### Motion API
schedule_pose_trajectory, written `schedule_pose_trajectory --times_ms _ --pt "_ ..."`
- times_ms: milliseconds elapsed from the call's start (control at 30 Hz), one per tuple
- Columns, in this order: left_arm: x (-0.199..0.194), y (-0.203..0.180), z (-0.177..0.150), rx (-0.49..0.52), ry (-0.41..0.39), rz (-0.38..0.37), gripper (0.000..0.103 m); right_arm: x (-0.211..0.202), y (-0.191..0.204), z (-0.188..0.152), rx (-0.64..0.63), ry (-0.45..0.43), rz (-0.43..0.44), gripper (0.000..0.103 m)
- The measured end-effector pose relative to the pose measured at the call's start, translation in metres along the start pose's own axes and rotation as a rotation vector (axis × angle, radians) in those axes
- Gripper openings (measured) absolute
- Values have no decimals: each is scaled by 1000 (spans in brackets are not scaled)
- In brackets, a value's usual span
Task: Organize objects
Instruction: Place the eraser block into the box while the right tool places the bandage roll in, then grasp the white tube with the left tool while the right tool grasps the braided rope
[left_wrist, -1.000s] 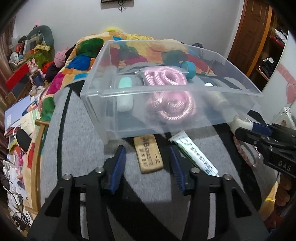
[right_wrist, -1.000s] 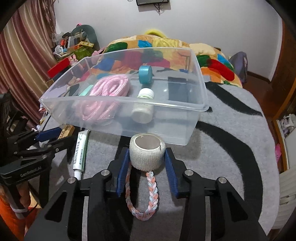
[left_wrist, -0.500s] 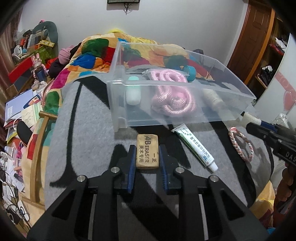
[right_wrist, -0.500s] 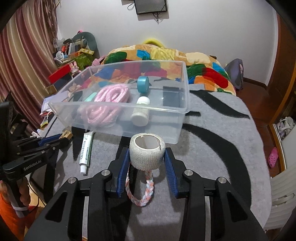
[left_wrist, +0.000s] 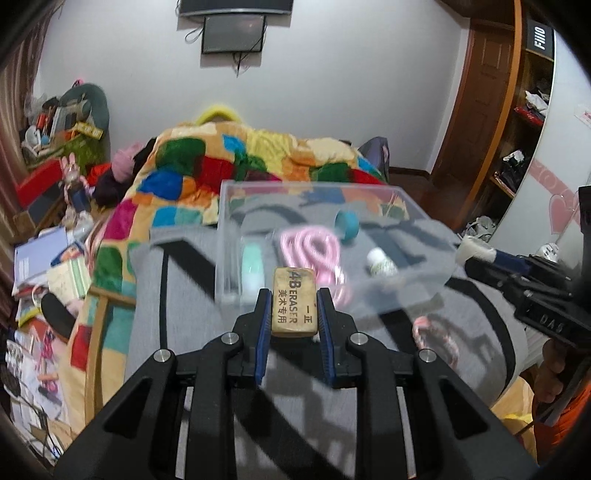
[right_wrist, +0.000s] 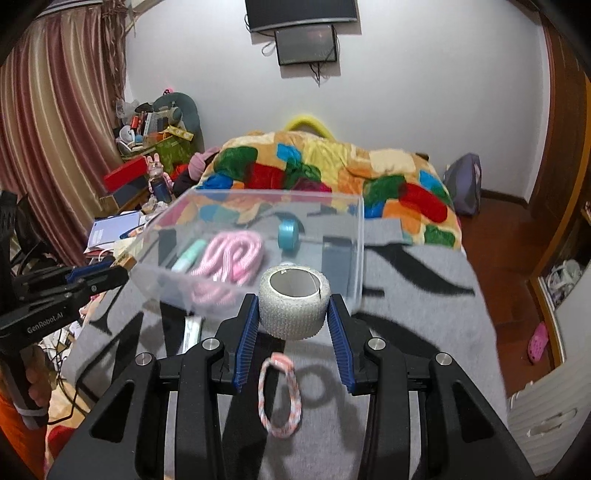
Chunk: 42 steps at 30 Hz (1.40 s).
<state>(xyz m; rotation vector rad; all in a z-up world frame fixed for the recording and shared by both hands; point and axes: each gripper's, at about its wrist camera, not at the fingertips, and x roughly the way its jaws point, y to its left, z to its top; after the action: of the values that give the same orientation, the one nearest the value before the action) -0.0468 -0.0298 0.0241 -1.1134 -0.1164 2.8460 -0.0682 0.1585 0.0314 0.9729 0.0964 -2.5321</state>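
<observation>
Half a second ago the eraser (left_wrist: 294, 301) lay flat on the grey striped blanket (right_wrist: 413, 295) with the left gripper (left_wrist: 294, 314) closing round it; now it is up off the blanket, clamped between the blue-padded jaws and held in front of the near wall of the clear plastic bin (left_wrist: 369, 291). The right gripper (right_wrist: 293, 314) has risen too, its jaws clamped on the white gauze roll (right_wrist: 293, 302), which sits upright with its hollow core facing up, close to the bin's front wall. The braided pink-and-white loop (right_wrist: 279, 397) has stayed on the blanket, below the right gripper. The white tube (right_wrist: 192, 330) that lay beside the eraser shows only partly now, past the left finger in the right wrist view.

Inside the bin lie a coiled pink rope (right_wrist: 231, 258), a blue tape roll (right_wrist: 289, 234), a mint green case (right_wrist: 188, 258), a white bottle (left_wrist: 382, 262) and a dark flat object (right_wrist: 336, 260).

The eraser's face reads "4B ERASER" with Chinese characters beside it. The left gripper's body, seen from the right wrist, carries "GenRobot.AI"; the right gripper's body, seen from the left wrist, shows "DAS". A black panel on the wooden wardrobe (left_wrist: 532, 92) reads "FIIIO" or something close; it is hard to make out.
</observation>
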Motion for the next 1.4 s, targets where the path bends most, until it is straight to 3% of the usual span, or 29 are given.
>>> schedule_pose_trajectory --times_ms 200,433,700,933,1000,1167,1300,1400 --pt "24 -2 20 25 28 4 23 24 11 21 -34 11 23 35" --pt "59 8 29 -9 109 3 23 76 23 31 -41 108 62 35" --pt "73 7 31 -14 135 13 23 102 35 30 -90 185 61 35" --pt "53 0 31 11 90 19 31 81 32 29 -103 146 54 45" --pt "44 -2 30 16 74 17 37 71 30 30 -103 127 51 46" --pt "26 -9 20 31 59 1 41 40 19 25 -95 79 56 47" --pt "15 -22 6 63 53 -3 54 19 10 17 -98 63 53 47" --pt "16 -32 -5 81 71 -12 54 11 8 8 -101 59 40 47"
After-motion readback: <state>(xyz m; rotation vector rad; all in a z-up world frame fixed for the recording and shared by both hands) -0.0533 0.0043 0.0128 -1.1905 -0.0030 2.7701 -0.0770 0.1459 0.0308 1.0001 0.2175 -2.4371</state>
